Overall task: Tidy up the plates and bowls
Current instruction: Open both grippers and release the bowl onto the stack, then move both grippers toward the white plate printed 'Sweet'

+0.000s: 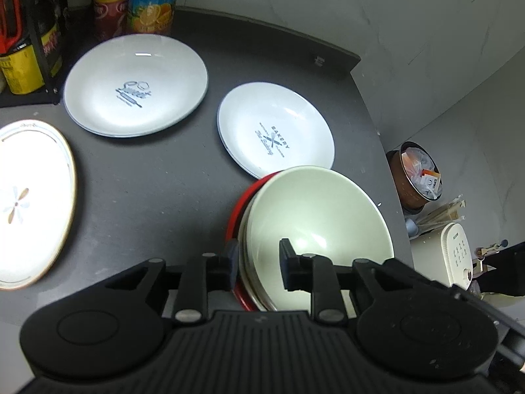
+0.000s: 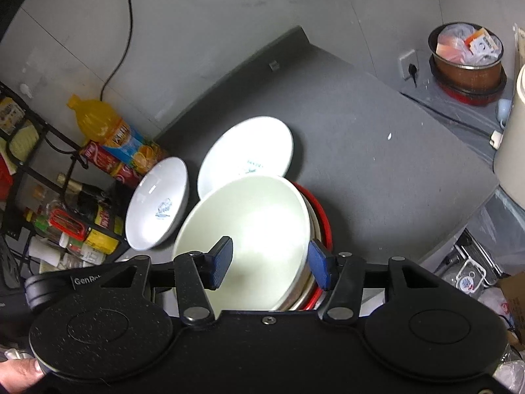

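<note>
Both tongs [image 1: 257, 264] [image 2: 270, 262] straddle the bowl stack's [image 1: 315, 216] rim, parted.

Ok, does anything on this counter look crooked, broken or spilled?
Nothing broken or spilled. The one untidy thing is the bowl stack: the pale green bowl sits off-centre in the red bowl, whose rim shows on one side only. Both tools, left and right, straddle its rims. The three plates lie flat.

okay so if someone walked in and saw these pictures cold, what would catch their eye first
Probably the pale green bowl, stacked on a red dish at the counter's near edge, with both grippers straddling its rim. Next, the white printed plates lying spread across the dark counter behind it.
</note>
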Tool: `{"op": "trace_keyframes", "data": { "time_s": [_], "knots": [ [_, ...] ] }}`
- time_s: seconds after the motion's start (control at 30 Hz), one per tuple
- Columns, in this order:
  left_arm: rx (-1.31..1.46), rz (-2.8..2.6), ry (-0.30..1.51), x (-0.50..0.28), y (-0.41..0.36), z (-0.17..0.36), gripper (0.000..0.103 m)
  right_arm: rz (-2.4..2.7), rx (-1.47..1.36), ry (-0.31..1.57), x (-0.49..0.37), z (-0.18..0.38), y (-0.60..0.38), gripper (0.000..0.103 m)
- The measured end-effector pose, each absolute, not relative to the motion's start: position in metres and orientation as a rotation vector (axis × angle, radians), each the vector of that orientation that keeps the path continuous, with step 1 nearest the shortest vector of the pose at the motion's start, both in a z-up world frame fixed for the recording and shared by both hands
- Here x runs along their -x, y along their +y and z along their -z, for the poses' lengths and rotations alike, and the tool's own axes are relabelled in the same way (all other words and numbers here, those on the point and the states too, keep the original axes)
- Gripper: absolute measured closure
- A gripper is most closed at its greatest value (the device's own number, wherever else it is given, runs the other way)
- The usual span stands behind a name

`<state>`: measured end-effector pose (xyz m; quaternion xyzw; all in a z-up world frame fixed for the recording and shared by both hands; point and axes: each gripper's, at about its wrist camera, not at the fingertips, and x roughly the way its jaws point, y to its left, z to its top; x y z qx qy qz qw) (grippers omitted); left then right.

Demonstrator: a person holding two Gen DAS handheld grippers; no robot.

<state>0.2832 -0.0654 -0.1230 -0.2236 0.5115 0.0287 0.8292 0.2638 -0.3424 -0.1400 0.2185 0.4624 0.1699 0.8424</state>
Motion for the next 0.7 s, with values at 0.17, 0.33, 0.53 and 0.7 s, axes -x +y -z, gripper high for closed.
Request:
{"op": "trace_keyframes", "data": {
  "time_s": [0.17, 0.33, 0.53, 0.7],
  "knots": [
    [0.486, -0.097, 1.06, -0.271, -0.056, 0.115, 0.061, -0.384, -0.467, 0.951, -0.26, 0.129, -0.342, 0.051],
    [0.468, -0.145, 1.038, -0.251, -0.044, 0.107, 0.043, -0.412, -0.428, 0.927, -0.253, 0.12, -0.331, 0.029],
    [0.453, -0.221, 1.025, -0.229, -0.028, 0.1, 0.032, -0.452, -0.356, 0.928, -0.245, 0.116, -0.313, 0.023],
    [0.439, -0.238, 1.037, -0.216, -0.021, 0.097, 0.031, -0.521, -0.312, 0.921, -0.238, 0.111, -0.3, 0.013]
  ]
}}
